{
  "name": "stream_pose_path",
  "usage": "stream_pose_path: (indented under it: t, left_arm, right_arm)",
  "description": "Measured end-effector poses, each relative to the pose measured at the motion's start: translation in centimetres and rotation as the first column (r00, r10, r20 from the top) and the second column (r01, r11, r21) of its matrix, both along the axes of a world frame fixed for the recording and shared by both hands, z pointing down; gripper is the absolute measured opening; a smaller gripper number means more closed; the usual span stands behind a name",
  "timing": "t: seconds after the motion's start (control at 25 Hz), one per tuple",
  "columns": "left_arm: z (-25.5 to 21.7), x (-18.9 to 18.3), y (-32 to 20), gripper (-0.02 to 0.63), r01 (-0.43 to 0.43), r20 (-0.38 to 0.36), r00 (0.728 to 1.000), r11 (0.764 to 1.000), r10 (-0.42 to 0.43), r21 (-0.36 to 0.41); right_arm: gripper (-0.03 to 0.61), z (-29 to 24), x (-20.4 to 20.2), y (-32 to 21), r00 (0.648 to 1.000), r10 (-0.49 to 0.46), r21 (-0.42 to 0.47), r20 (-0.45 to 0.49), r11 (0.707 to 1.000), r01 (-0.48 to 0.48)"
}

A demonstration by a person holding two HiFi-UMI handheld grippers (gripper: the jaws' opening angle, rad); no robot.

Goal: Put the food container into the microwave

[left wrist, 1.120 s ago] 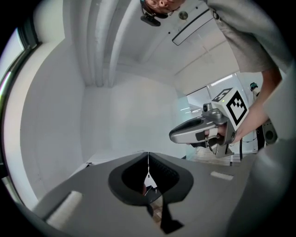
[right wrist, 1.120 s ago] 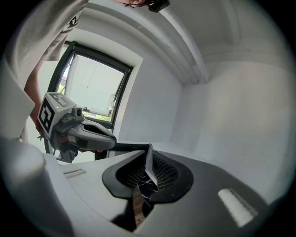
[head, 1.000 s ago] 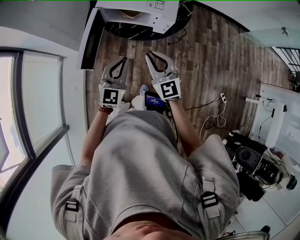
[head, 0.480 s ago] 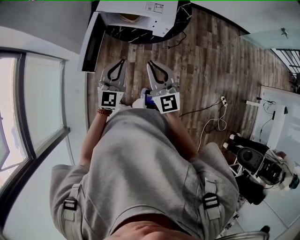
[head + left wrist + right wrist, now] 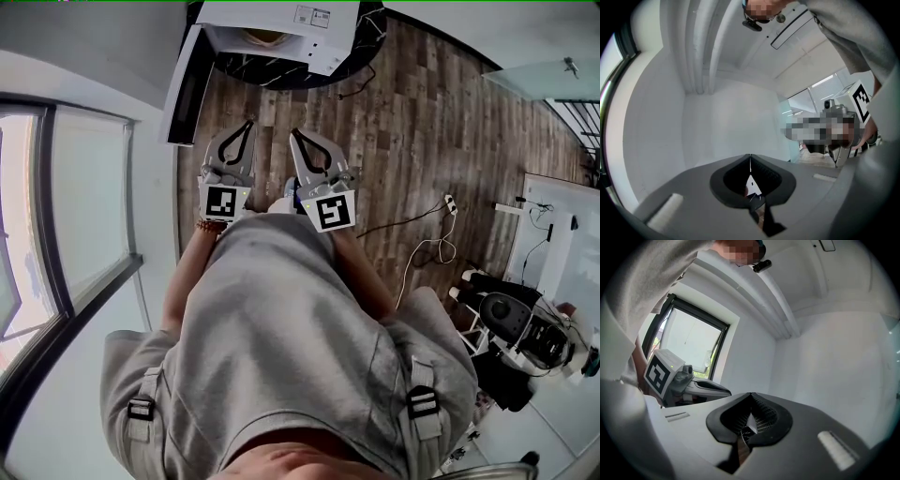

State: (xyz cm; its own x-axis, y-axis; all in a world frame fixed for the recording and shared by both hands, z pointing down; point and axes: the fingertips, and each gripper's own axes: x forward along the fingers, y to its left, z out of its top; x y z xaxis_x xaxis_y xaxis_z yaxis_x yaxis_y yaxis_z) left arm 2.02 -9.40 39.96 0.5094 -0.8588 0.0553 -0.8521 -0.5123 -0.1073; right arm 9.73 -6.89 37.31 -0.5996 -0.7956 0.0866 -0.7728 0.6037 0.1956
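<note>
Left gripper (image 5: 248,123) and right gripper (image 5: 294,134) have drawn back toward the torso (image 5: 281,337), jaws closed and empty. Food container (image 5: 265,36) apparently sits inside microwave (image 5: 314,28), upper frame; placement judged complete.

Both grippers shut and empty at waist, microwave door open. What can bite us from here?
1. The microwave door stands swung out to the person's left, and the left gripper is close beside its edge. A forward move could knock it.
2. A loose cable lies on the floor to the right, a trip hazard.
3. A tan thing shows inside the microwave, but how well it sits cannot be told.
</note>
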Motion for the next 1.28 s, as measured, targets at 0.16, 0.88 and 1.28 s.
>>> stream_pose_path:
  t: [0.16,0.88,1.28]
  left_arm:
    - [-0.3,0.5,0.1,-0.003,-0.016,0.001,1.000,1.000,0.016,0.011]
    - [-0.5,2.1,0.4,-0.003,-0.053,-0.011,0.999,0.998,0.053,0.026]
    - [-0.5,1.7,0.4,-0.003,-0.058,-0.009,0.998,0.998,0.058,0.033]
  right_arm:
    - [0.012,0.3,0.3,0.1,1.000,0.013,-0.016,0.013,1.000,-0.012]
    - [0.012,1.0,2.5,0.4,0.998,0.056,-0.032,-0.022,0.998,-0.057]
    - [0.011,1.0,3.4,-0.1,0.992,0.111,-0.023,-0.054,0.993,-0.113]
